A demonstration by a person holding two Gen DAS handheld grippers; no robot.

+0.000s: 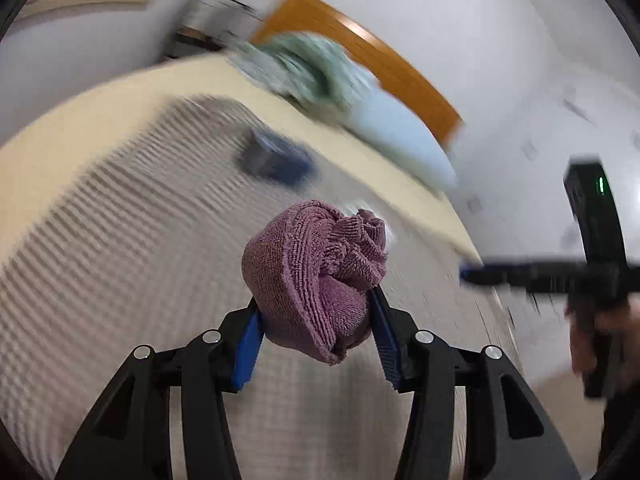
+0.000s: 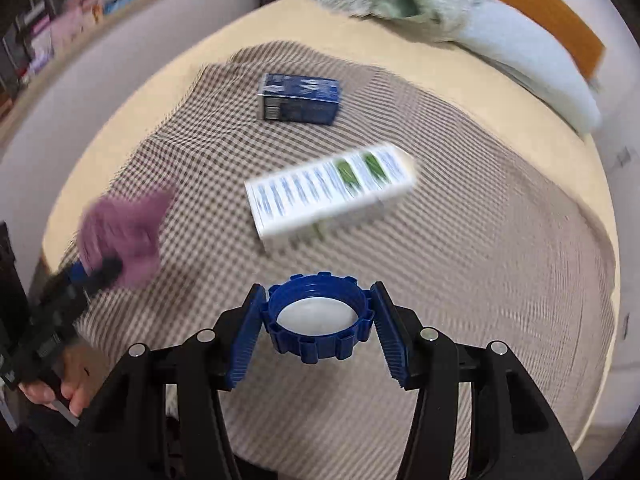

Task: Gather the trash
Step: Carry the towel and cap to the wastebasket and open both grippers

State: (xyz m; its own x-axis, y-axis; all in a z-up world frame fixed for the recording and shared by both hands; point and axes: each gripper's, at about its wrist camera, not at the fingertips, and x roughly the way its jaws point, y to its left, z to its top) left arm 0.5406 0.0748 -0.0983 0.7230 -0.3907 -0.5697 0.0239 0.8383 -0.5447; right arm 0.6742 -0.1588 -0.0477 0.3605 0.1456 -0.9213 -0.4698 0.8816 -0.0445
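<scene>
The right claw (image 2: 318, 328) grips a blue lid (image 2: 319, 322) between its pads; the left claw (image 1: 316, 320) clamps a purple cloth (image 1: 316, 276). Beyond the lid, at twelve o'clock, a white box (image 2: 328, 192) lies on the checked blanket (image 2: 480, 260), a blue box (image 2: 300, 98) farther off.

A ribbed, nubbly purple terry cloth (image 1: 316, 276), a smooth hard blue plastic lid (image 2: 320, 322), two printed cardboard boxes (image 2: 328, 192) on matt woven checked fabric (image 2: 460, 280), and a glossy wooden headboard (image 1: 360, 48).
</scene>
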